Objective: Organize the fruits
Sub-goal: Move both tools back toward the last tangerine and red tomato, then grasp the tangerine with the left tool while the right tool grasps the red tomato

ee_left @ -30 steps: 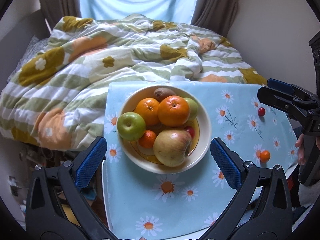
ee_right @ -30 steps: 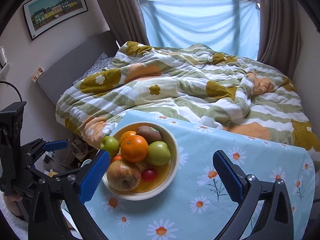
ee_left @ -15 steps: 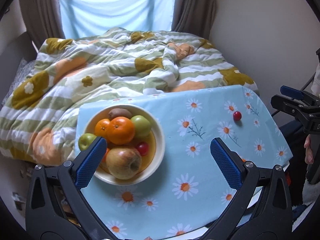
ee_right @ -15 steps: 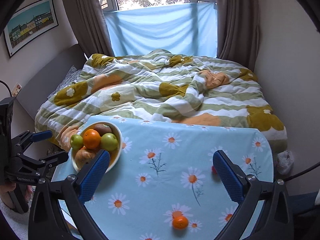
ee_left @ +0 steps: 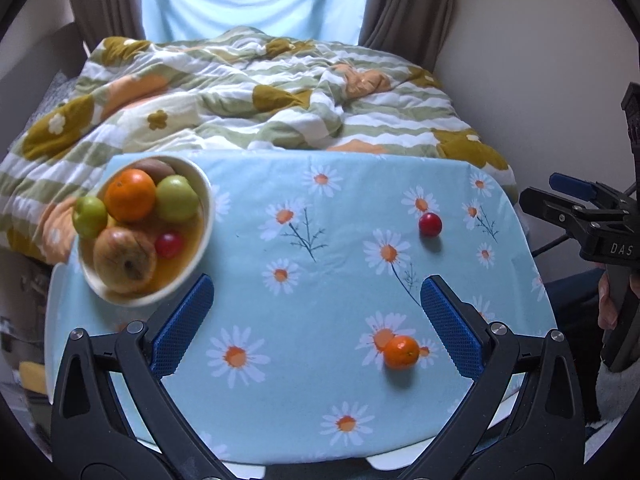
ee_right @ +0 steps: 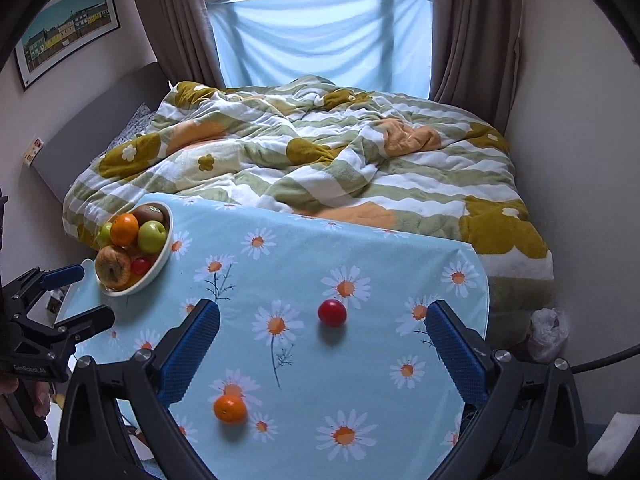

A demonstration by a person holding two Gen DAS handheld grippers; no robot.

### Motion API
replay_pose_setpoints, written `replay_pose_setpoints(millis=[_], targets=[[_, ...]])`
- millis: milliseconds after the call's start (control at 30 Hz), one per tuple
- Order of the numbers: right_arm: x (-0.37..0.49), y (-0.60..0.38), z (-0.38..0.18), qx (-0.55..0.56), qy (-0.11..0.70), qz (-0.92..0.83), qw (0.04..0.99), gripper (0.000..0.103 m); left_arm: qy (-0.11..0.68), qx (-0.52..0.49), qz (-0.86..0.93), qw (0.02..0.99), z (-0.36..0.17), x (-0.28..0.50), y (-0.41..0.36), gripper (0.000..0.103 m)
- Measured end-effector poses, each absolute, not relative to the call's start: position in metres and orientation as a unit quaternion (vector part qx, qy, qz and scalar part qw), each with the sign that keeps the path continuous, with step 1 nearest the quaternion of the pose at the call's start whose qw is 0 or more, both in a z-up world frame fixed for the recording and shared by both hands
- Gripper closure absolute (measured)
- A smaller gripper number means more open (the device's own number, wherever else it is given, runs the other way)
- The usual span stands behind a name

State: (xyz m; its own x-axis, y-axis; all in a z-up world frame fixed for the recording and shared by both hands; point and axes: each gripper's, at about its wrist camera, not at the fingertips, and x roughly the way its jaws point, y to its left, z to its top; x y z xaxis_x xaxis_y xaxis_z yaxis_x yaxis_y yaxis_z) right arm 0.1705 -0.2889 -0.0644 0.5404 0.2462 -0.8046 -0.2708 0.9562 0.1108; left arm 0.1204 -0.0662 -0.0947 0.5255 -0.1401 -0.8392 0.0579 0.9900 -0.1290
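Fruit bowl (ee_left: 202, 216), loose mandarin (ee_left: 401, 352), red fruit (ee_left: 430, 224), daisy tablecloth (ee_left: 304, 320)

Rumpled floral quilt (ee_right: 320, 160), brown curtains (ee_right: 468, 40), framed picture (ee_right: 66, 28)

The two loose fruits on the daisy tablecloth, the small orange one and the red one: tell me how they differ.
The small orange fruit is orange with a dull, dimpled skin; the red fruit is deep red, smooth and glossy. The orange one lies at the near edge, touching a printed daisy; the red one sits farther in, toward the bed. Both are small, round, and lie outside the bowl, untouched by either claw.
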Motion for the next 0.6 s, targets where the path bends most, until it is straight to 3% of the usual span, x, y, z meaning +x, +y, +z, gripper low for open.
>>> replay_pose_setpoints(millis=[233, 600], targets=[[0.188, -0.306, -0.105, -0.054, 0.48, 0.17, 0.859, 0.0, 0.524, -0.037, -0.054, 0.849, -0.144, 0.107, -0.113, 0.0], [0.213, -0.303, -0.161, -0.079, 0.505, 0.215, 0.832, 0.001, 0.566, 0.0, -0.078, 0.821, -0.202, 0.098, -0.165, 0.015]])
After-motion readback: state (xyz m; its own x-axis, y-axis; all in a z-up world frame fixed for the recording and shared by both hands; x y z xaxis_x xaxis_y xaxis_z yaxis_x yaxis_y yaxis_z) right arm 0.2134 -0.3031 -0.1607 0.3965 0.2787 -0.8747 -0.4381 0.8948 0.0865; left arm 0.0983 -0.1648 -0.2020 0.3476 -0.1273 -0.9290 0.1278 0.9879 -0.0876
